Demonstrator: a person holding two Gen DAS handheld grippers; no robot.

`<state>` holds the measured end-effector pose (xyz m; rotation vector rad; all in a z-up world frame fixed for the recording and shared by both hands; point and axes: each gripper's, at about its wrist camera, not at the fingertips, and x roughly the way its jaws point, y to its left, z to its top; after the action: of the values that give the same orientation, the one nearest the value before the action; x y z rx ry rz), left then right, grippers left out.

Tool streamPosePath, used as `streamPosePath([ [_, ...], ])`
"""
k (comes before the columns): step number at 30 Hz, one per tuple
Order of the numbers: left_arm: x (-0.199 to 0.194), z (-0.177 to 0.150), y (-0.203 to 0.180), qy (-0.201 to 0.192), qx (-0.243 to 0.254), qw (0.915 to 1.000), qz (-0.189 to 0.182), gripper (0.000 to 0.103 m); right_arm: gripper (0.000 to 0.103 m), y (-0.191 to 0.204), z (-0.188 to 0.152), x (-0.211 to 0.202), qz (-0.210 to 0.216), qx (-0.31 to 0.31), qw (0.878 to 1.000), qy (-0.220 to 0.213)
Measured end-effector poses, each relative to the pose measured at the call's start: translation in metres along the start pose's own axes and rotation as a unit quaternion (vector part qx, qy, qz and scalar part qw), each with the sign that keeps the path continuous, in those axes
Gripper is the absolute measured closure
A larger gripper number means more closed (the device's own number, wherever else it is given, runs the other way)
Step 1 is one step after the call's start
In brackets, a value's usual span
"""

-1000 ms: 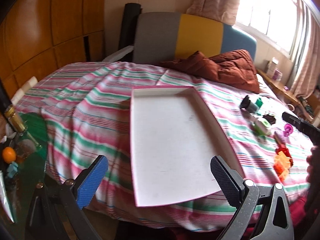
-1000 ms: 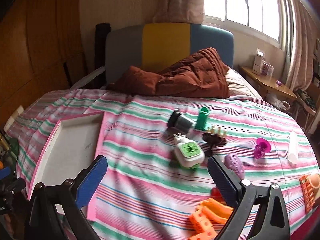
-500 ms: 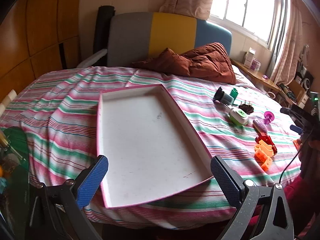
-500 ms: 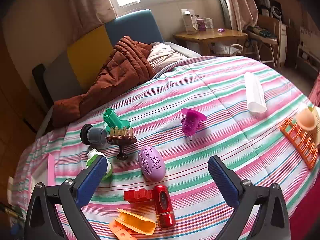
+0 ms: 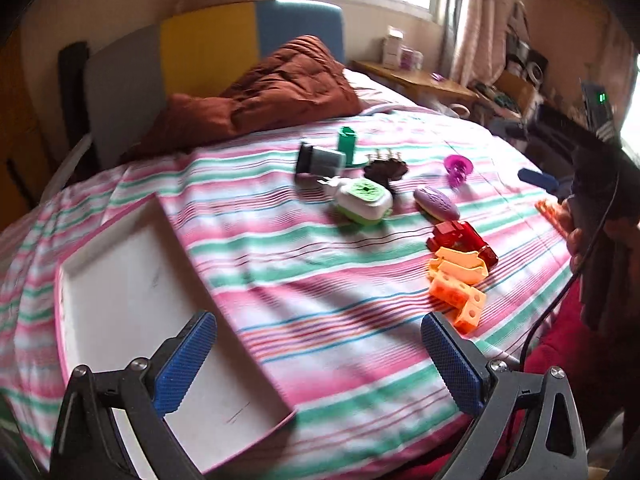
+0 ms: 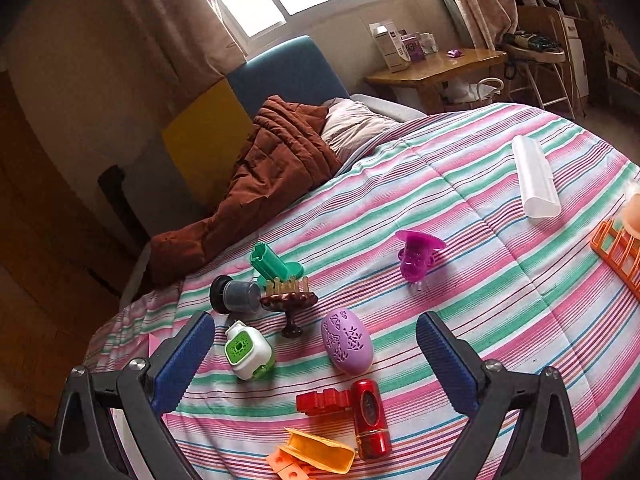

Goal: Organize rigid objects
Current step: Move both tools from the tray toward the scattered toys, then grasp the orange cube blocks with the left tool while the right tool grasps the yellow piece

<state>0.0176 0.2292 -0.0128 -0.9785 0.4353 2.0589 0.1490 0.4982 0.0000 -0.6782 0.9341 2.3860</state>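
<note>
A scatter of small rigid items lies mid-bed on the striped bedspread point(image 6: 460, 208): a purple egg-shaped case point(image 6: 347, 341), a red cylinder point(image 6: 370, 418), a green-and-white plug-in device point(image 6: 249, 350) and orange blocks point(image 5: 458, 280), all well apart from the white tray with its pink rim point(image 5: 120, 300) at the bed's near left edge. We hold our left gripper point(image 5: 316, 360) and right gripper point(image 6: 310, 364) above the bedding, both jaws spread wide and empty. The purple case looks the easiest first pick, though blur in the left view leaves its footing uncertain, so we should straddle its narrow width and close gently before carrying it to the tray.
</note>
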Motion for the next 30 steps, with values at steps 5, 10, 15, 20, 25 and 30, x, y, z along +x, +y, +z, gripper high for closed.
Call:
streamPosePath([
  [5, 0.029, 0.008, -0.048, 0.023, 0.072, 0.9955, -0.057, 0.0, 0.0, -0.006, 0.002, 0.001, 0.002, 0.016, 1.0, 0.003],
  [10, 0.056, 0.008, -0.089, 0.054, 0.154, 0.9797, -0.117, 0.0, 0.0, -0.012, 0.004, -0.003, 0.005, 0.029, 1.0, -0.003],
  [15, 0.085, 0.003, -0.112, 0.089, 0.192, 0.9677, -0.136, 0.003, 0.0, -0.018, 0.006, -0.003, 0.006, 0.041, 0.999, -0.004],
  [20, 0.102, 0.001, -0.111, 0.104, 0.139, 0.9751, -0.138, 0.03, 0.0, -0.021, 0.008, -0.002, 0.007, 0.049, 0.999, -0.005],
  [25, 0.099, 0.003, -0.103, 0.082, 0.105, 0.9826, -0.129, 0.075, 0.0, -0.023, 0.008, 0.001, 0.003, 0.052, 0.999, 0.003],
  [30, 0.094, -0.003, -0.085, 0.072, 0.076, 0.9867, -0.124, 0.075, 0.0, -0.019, 0.005, 0.007, -0.001, 0.042, 0.999, 0.018],
])
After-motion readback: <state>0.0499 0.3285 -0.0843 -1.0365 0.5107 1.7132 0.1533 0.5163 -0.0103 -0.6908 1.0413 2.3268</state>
